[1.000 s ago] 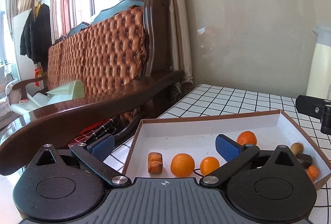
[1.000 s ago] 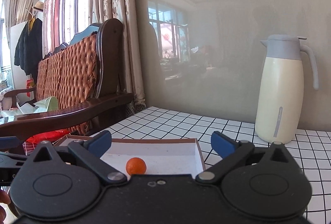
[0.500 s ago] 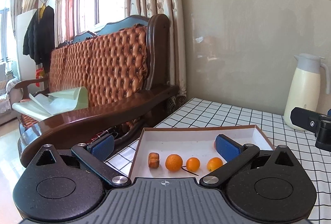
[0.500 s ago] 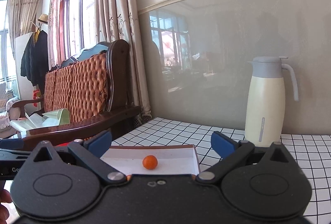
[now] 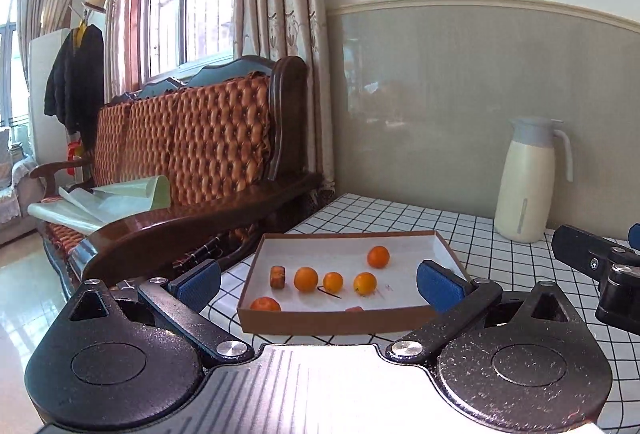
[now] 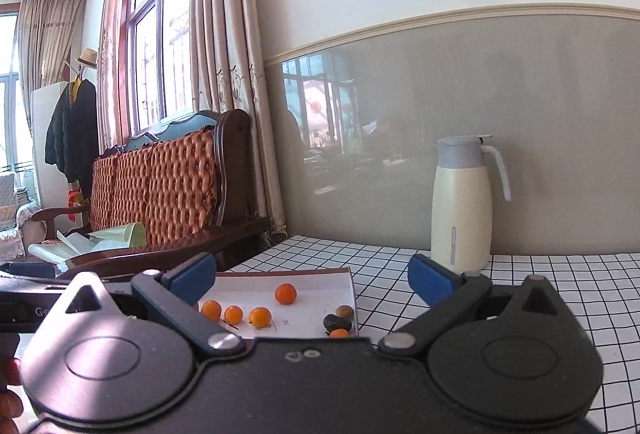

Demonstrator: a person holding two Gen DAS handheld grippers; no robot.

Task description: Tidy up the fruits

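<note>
A shallow brown cardboard tray (image 5: 336, 320) with a white floor sits on the checked table. Inside lie several small oranges (image 5: 306, 279), one apart at the back (image 5: 378, 256), and a brown cube-shaped piece (image 5: 278, 277). In the right wrist view the same tray (image 6: 350, 288) also shows dark and tan fruits (image 6: 338, 321) in its near right corner. My left gripper (image 5: 318, 281) hangs open above and in front of the tray, holding nothing. My right gripper (image 6: 312, 274) is open too, empty, to the tray's right.
A cream thermos jug (image 5: 528, 179) stands at the back of the checked table (image 5: 400, 218) by the grey wall. A wooden sofa (image 5: 192, 169) with a padded back runs along the table's left edge. The right gripper's body (image 5: 600, 274) shows at the right of the left wrist view.
Both grippers have pulled back and risen from the tray, so more of the tray and fruits is in view. Both stay open and empty.
</note>
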